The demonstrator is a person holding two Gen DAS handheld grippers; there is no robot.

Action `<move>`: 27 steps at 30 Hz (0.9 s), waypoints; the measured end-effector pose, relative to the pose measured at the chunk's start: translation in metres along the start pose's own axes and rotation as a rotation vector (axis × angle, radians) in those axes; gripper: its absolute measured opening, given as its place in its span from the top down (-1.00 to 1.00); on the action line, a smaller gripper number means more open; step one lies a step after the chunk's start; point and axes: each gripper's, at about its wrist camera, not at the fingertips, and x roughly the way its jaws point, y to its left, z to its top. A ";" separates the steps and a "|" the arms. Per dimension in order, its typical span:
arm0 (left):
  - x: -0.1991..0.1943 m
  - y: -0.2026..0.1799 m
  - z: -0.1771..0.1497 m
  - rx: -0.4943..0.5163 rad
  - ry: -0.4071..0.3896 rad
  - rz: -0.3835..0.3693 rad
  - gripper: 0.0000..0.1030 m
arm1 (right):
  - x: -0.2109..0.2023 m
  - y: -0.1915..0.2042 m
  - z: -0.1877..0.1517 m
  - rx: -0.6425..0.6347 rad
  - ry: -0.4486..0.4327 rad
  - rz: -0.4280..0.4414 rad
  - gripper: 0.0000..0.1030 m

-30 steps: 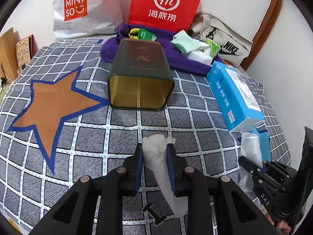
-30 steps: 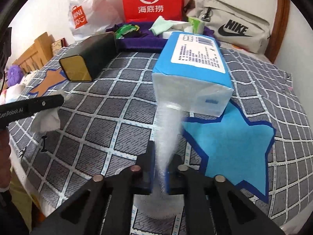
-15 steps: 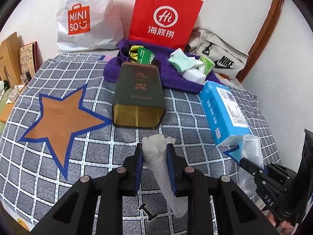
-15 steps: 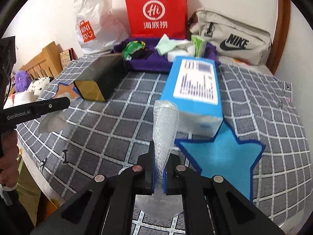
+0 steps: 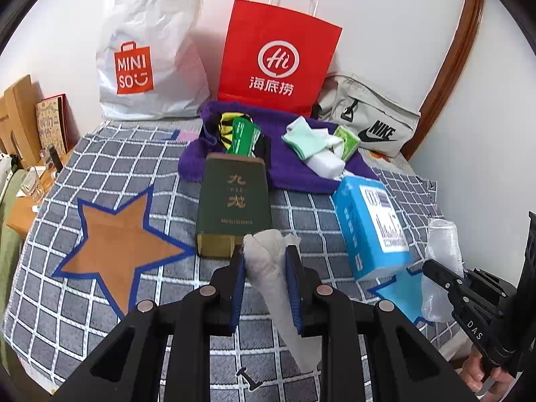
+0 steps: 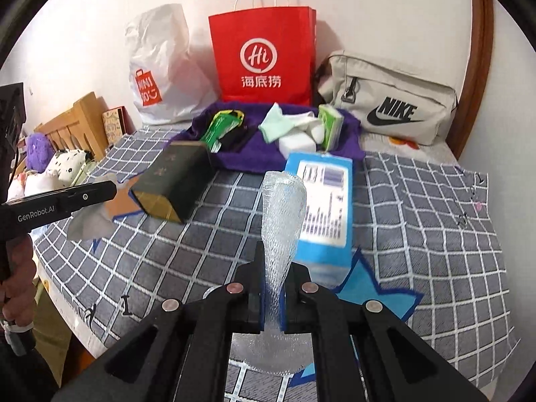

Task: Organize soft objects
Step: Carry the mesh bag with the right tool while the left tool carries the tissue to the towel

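My left gripper (image 5: 264, 258) is shut on a crumpled white tissue (image 5: 268, 268), held above the checked cloth in front of a dark green box (image 5: 234, 207) lying on its side. My right gripper (image 6: 272, 261) is shut on a clear foam net sleeve (image 6: 281, 214), held up in front of a blue tissue pack (image 6: 326, 201). The right gripper with the sleeve (image 5: 442, 244) also shows at the right of the left wrist view. A purple towel (image 5: 291, 174) at the back carries green packets, a mint cloth and white sponges.
A red paper bag (image 5: 278, 57), a white Miniso bag (image 5: 147, 53) and a grey Nike bag (image 5: 368, 124) stand against the wall. An orange star (image 5: 114, 244) and a blue star (image 6: 372, 284) mark the cloth. Wooden furniture and plush toys (image 6: 50, 154) lie left.
Both grippers have risen and pulled back from the bed, still holding their items. The box, the blue pack and the towel now look farther away.
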 end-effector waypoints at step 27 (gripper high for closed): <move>0.031 -0.011 0.078 0.003 0.000 0.005 0.57 | 0.020 -0.020 0.079 -0.003 -0.057 -0.007 0.89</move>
